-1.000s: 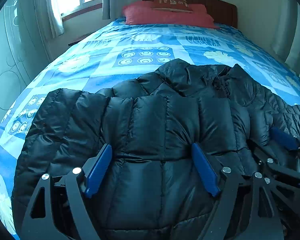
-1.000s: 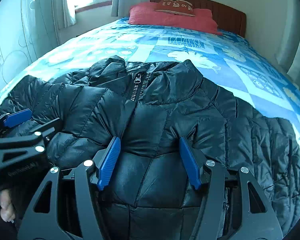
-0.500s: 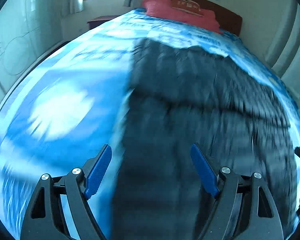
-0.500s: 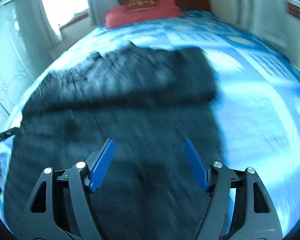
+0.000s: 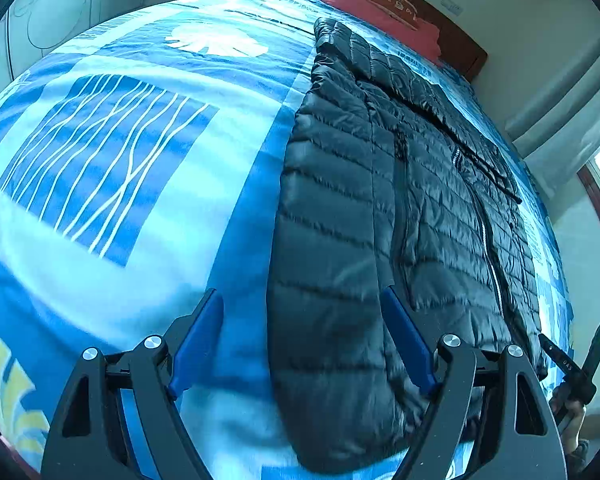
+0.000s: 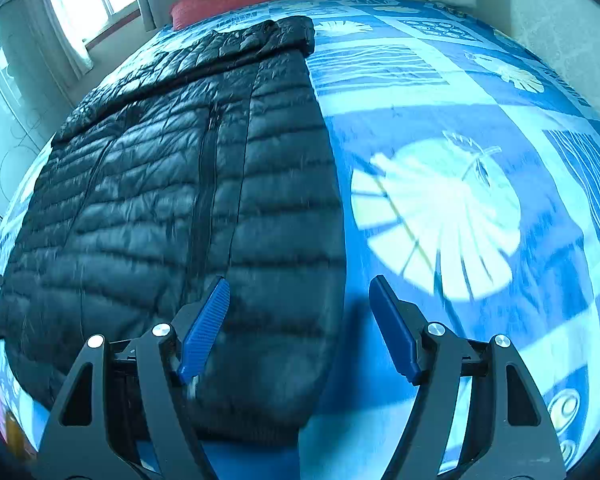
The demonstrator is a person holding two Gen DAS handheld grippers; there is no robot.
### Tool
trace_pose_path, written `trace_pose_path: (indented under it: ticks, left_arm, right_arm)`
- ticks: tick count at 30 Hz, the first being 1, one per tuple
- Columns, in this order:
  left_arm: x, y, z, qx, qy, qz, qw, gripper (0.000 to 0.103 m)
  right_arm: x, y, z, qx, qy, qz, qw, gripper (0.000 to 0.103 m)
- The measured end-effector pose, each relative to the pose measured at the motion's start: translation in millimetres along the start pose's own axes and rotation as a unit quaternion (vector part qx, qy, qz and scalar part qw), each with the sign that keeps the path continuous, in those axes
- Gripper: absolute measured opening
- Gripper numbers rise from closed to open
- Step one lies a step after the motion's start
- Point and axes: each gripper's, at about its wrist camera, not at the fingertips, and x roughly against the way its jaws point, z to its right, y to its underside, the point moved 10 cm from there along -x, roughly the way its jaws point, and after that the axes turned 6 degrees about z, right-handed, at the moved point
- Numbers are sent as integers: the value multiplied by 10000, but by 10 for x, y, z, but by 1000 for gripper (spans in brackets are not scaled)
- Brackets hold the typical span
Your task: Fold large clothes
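Black puffer jacket now seen from hem; both grippers' jaws spread, right just widened, nothing gripped.

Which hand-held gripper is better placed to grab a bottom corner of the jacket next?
Neither clearly. The left hand-held gripper straddles the black puffer jacket's left edge near the hem; the right hand-held gripper straddles its right edge likewise. Both are open, nothing gripped: a two-handed grab looks likely.

The jacket is black quilted cloth with a slight sheen, puffed in stitched rows. The bedspread is smooth, matt printed cloth. Each tool has matt black plastic arms, ribbed blue pads and shiny metal pins. The headboard looks like wood.
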Motion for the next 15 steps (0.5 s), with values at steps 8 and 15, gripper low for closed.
trace_pose_path:
  ticks: [8, 15]
  left_arm:
    - [95, 145, 1, 156, 35, 119, 9998, 80]
    - [130, 190, -66, 534, 170, 160, 9983, 80]
  right_arm:
    - [55, 133, -122, -259, -361, -20, 9990, 73]
    - [100, 189, -206, -312, -591, -21, 9978, 54]
